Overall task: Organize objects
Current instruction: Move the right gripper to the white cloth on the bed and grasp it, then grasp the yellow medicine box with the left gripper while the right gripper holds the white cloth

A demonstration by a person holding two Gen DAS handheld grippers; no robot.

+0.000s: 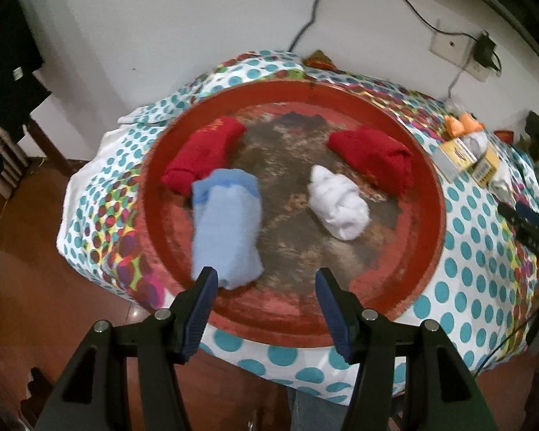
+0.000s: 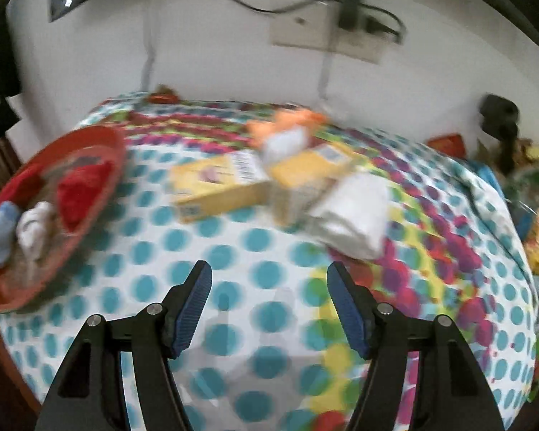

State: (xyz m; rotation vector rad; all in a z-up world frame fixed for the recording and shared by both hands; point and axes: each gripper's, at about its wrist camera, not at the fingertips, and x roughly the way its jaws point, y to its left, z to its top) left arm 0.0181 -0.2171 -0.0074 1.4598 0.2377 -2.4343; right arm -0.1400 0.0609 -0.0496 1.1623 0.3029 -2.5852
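A round red tray [image 1: 427,186] lies on the polka-dot tablecloth [image 1: 478,273]. In it lie a light blue rolled sock [image 1: 226,226], a white rolled sock [image 1: 337,203] and two red rolled socks [image 1: 204,154] [image 1: 373,156]. My left gripper [image 1: 266,278] is open and empty above the tray's near edge, its left fingertip beside the blue sock. My right gripper [image 2: 269,273] is open and empty over the cloth. Ahead of it lie two yellow boxes [image 2: 215,186] [image 2: 305,176], a white folded cloth [image 2: 352,212] and an orange and white item [image 2: 287,133]. The tray [image 2: 107,143] shows at the left.
The table stands against a white wall with a socket and cables [image 1: 449,46]. Cluttered items [image 2: 521,165] sit at the table's right end. A wooden floor [image 1: 36,251] lies to the left. The right gripper [image 1: 531,226] shows at the right edge of the left wrist view.
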